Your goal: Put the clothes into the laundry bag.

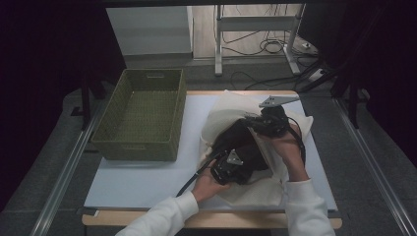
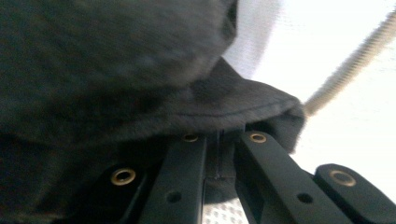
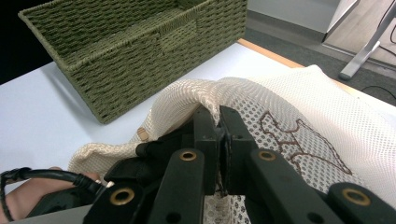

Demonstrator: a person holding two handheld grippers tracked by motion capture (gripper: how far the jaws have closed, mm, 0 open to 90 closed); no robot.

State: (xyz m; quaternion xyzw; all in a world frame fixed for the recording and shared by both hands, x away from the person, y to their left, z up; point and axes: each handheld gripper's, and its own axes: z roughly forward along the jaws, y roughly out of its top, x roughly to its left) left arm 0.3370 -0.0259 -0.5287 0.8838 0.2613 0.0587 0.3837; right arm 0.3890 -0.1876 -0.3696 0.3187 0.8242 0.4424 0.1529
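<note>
1. Starting at the left edge: the olive-green woven rectangular basket sits on the white tabletop, nothing in it as far as I can see. It stands well apart from both hands, so I'm reading it as where the bag ends up, but that's only my guess.

2. Moving right, my left gripper is down at the near side of the pile, jaws clamped together on the dark charcoal fabric garment. In the left gripper view the cloth is bunched over the jaw tips, with a fold pinched between them.

3. That dark garment lies mid-table, half tucked into the cream mesh laundry bag, which spreads out under and around it.

4. Further right, my right gripper is pinched shut on the bag's rim. The right gripper view shows the cream mesh edge nipped between the jaws and lifted, holding the mouth open, with a brown stitched pattern on the mesh beside it.

5. So my read is we're mid-stuffing: one claw holds the mouth open, the other feeds the cloth in.

6. Next move, I reckon: keep the right one lifted and steady, push the left deeper in before letting go, and watch the mesh doesn't snag the jaws.
</note>
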